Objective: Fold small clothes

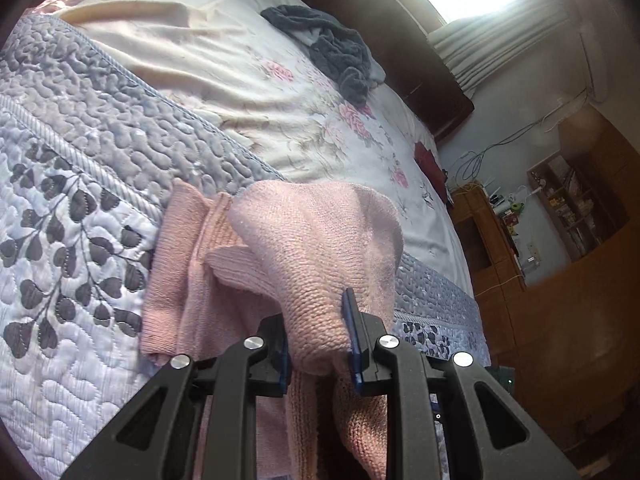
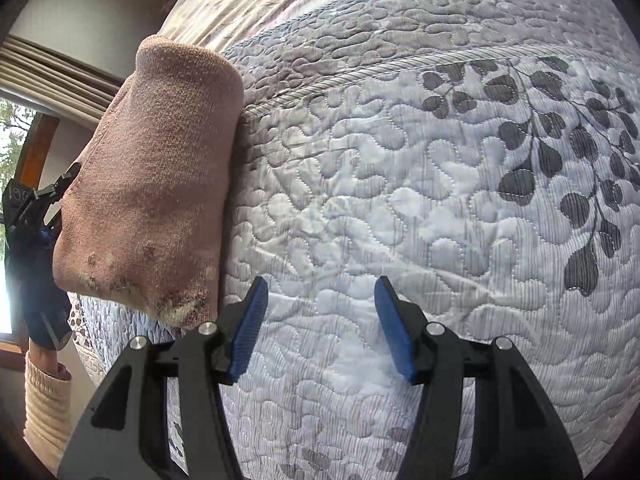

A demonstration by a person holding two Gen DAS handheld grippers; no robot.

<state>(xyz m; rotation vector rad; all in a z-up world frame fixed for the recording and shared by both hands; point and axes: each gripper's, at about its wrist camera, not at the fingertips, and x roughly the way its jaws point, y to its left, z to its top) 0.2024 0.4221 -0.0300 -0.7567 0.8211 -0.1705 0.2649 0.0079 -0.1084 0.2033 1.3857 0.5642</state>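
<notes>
Left wrist view: the left tool [image 1: 318, 344] is clamped on a bunched pink knitted garment [image 1: 304, 248], part lifted, the rest lying on the quilted bedspread [image 1: 72, 208]. Beyond the garment, a dark grey cloth [image 1: 332, 48] lies on the floral sheet [image 1: 248, 80]. Right wrist view: the right tool [image 2: 320, 320] stands with jaws apart and empty above the bedspread, the garment to its left.

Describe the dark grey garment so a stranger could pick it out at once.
Start at the bed's cream floral sheet, beyond the grey-blue quilted bedspread. The crumpled dark grey terry garment lies near the dark wooden headboard. Unlike the pink knitted garment in the left gripper, it lies untouched.
</notes>
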